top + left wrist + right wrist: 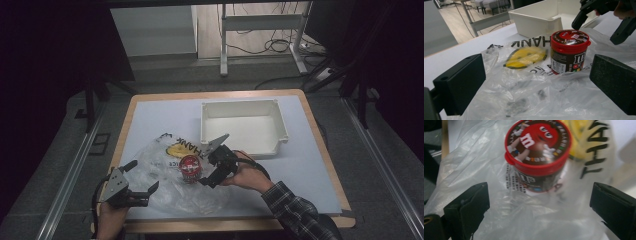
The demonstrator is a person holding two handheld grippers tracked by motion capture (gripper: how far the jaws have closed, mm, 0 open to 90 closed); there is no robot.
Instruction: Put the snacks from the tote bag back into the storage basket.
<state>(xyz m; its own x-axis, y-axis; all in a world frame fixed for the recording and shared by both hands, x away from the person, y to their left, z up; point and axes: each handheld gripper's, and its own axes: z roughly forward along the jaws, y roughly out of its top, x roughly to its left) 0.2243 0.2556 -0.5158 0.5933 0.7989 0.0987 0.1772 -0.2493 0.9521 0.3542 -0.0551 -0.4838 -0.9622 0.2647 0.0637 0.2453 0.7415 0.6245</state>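
Note:
A brown M&M's jar with a red lid [190,167] [568,51] [539,157] stands upright on a crumpled clear plastic bag [160,180] [524,95] [499,215] printed with a yellow smiley and black letters. My right gripper [204,167] [540,202] is open just right of the jar, its jaws wide apart and touching nothing. My left gripper [142,176] [536,77] is open over the bag's near left part, pointing toward the jar with nothing between its jaws. In the left gripper view, the right gripper [599,17] hangs beside the jar.
An empty white plastic bin [245,125] [536,20] sits on the table behind the bag, right of centre. The pale table top [310,170] has a wooden edge. Beyond the table are a dark floor, cables and a metal frame.

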